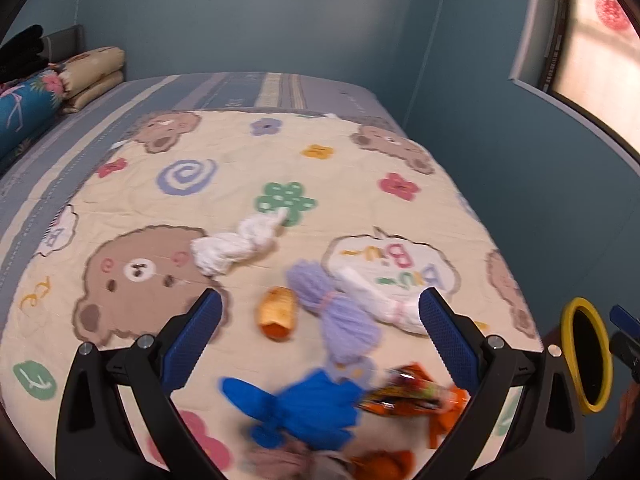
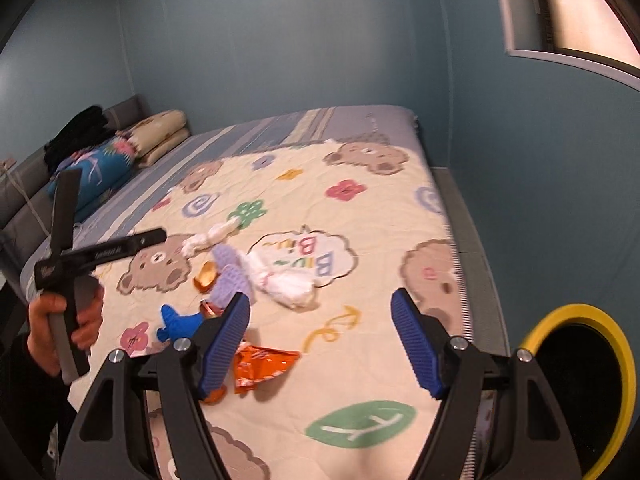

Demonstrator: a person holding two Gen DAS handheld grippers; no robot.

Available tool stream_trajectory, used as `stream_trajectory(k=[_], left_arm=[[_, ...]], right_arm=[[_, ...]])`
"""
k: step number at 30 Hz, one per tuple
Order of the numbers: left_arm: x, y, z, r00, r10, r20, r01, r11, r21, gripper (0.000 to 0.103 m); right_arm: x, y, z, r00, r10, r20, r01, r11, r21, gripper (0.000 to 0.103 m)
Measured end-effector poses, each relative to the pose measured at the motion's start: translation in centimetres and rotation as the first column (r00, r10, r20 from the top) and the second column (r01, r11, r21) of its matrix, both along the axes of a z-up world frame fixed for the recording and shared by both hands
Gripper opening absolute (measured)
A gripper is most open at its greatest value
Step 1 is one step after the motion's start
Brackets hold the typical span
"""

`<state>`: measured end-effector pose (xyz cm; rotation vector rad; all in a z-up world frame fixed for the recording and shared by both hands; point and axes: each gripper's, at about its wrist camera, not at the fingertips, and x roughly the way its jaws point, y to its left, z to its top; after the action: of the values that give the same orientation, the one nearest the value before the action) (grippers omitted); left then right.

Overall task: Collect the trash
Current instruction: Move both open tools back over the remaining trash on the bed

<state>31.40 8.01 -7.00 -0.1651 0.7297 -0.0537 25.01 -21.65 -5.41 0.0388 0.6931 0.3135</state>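
Home bedroom: bed [image 1: 240,92], bear quilt [image 1: 224,184].

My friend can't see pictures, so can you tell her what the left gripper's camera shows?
The open left gripper hovers empty over a cartoon-bear quilt scattered with trash: a blue glove, a purple yarn bundle, white crumpled tissue, an orange snack wrapper and an orange cup. A yellow-rimmed bin stands at the right edge.

Bed [image 1: 240,92], striped sheet: cartoon-bear quilt [image 1: 360,208] spread on top, bearing 2 white wads, purple bundle [image 1: 336,312], blue glove [image 1: 308,404], orange wrappers [image 2: 260,364]; folded pillows [image 1: 94,76] at head.
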Motion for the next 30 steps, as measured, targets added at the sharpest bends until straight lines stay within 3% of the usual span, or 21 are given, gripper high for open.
stream_trajectory(k=[14, 22, 30], left_arm=[[6.0, 7.2, -5.2, 0.989, 0.111, -0.099, -0.104, 0.992, 0.067, 0.095], [9.6, 7.9, -7.5, 0.985, 0.112, -0.131, -0.092, 0.984, 0.153, 0.095], [13.7, 8.0, -9.8, 0.980, 0.085, -0.182, -0.048, 0.979, 0.196, 0.095]], right_arm=[[3.1, 6.4, -6.0, 0.977, 0.151, -0.149, -0.163, 0.984, -0.068, 0.070], [3.8, 8.0, -9.6, 0.948, 0.203, -0.245, -0.231, 0.969, -0.091, 0.070], [4.3, 8.9, -11.3, 0.925, 0.251, -0.286, -0.286, 0.954, -0.088, 0.070]])
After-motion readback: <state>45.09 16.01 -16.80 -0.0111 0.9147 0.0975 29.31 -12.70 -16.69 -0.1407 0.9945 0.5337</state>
